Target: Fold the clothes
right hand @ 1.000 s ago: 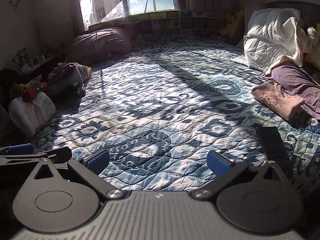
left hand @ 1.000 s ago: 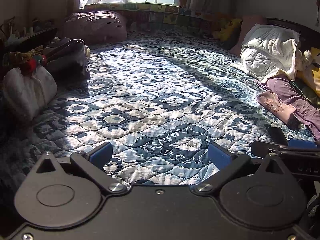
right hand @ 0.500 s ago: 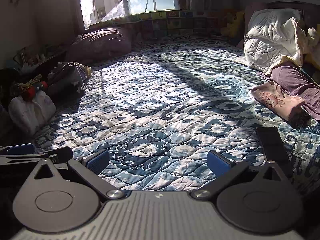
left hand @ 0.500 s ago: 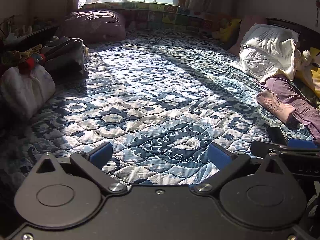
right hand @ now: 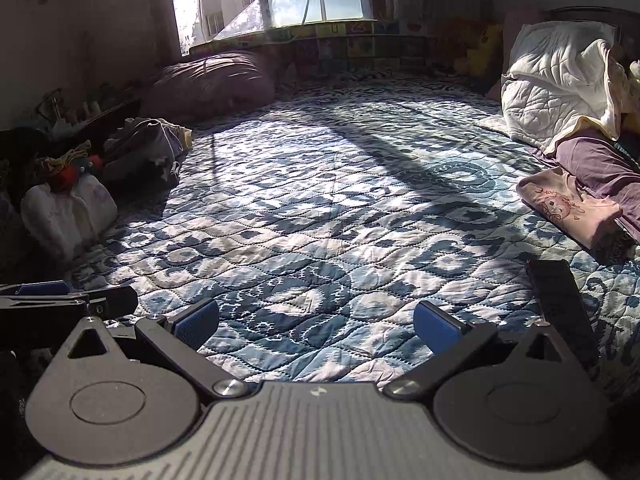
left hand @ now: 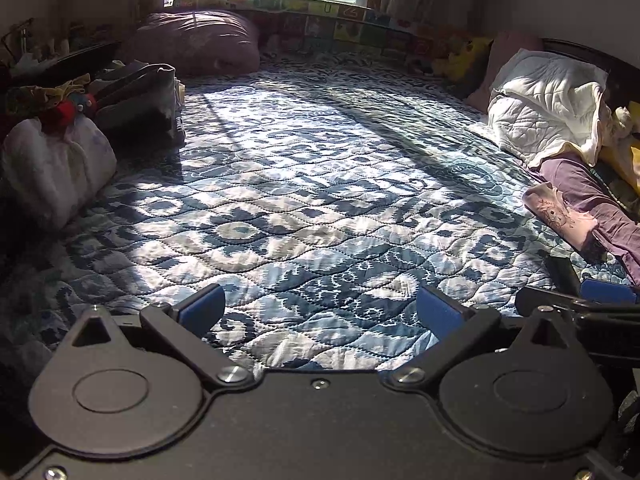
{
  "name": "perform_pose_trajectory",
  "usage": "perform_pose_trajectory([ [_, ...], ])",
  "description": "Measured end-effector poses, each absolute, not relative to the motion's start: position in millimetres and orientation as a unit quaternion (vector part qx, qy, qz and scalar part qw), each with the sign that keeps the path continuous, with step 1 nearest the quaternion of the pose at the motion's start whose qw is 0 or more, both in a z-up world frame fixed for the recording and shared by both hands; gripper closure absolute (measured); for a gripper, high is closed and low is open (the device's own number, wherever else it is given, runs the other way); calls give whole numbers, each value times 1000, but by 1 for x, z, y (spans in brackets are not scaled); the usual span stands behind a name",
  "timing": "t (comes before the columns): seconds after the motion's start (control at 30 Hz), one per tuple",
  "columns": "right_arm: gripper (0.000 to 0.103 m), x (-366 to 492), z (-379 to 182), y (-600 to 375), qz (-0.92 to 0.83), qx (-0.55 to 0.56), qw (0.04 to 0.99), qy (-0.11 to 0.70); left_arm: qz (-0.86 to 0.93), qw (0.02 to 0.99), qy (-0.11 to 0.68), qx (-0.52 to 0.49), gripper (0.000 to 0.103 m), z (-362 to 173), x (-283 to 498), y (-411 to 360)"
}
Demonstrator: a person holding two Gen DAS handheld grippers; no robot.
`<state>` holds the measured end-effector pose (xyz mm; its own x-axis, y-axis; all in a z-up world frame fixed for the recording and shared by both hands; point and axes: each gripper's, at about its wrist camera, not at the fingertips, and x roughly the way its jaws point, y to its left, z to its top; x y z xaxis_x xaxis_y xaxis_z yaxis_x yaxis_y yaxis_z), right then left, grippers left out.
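A heap of unfolded clothes (left hand: 136,96) (right hand: 144,152) lies at the bed's far left. A folded pink garment with a cartoon print (left hand: 560,214) (right hand: 568,208) rests at the right on a purple cloth (left hand: 592,196) (right hand: 600,168). My left gripper (left hand: 320,312) hovers open low over the blue patterned quilt (left hand: 320,184), nothing between its blue pads. My right gripper (right hand: 316,322) is also open and empty over the quilt (right hand: 328,200). Each gripper shows at the edge of the other's view.
A white bag with red and yellow items on top (left hand: 52,160) (right hand: 68,212) sits at the left edge. A purple cushion (left hand: 200,40) lies under the window, a white quilted blanket (right hand: 560,88) at the right. A dark flat object (right hand: 560,304) lies near the right gripper.
Both views have shifted slightly, as the grippers drifted a little over the quilt. Both stay open and empty.
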<state>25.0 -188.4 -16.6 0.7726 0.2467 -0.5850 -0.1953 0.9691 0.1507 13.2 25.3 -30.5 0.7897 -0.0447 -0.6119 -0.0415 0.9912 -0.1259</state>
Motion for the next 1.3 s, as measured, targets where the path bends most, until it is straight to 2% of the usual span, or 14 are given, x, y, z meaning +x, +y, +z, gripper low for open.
perform_pose_trajectory([
  [0.27,0,47,-35,-163,148,44,942,298,52,957,279,-52,0,-44,16,85],
  [0.43,0,64,-47,-137,184,35,939,290,111,941,312,-63,0,-58,36,142],
  [0.6,0,80,-55,-113,202,6,935,291,188,938,281,-76,2,-64,50,205],
  [0.83,0,100,-73,-99,229,28,914,333,245,933,245,-94,22,-71,81,274],
  [0.97,0,102,-86,-92,229,27,907,353,264,930,240,-87,50,-86,109,298],
  [1.2,0,105,-101,-97,212,35,900,380,284,921,246,-100,72,-99,147,331],
  [1.27,0,105,-100,-100,211,39,899,382,279,921,249,-114,87,-98,150,337],
  [1.3,0,104,-99,-101,211,40,899,381,276,920,249,-120,89,-96,151,339],
])
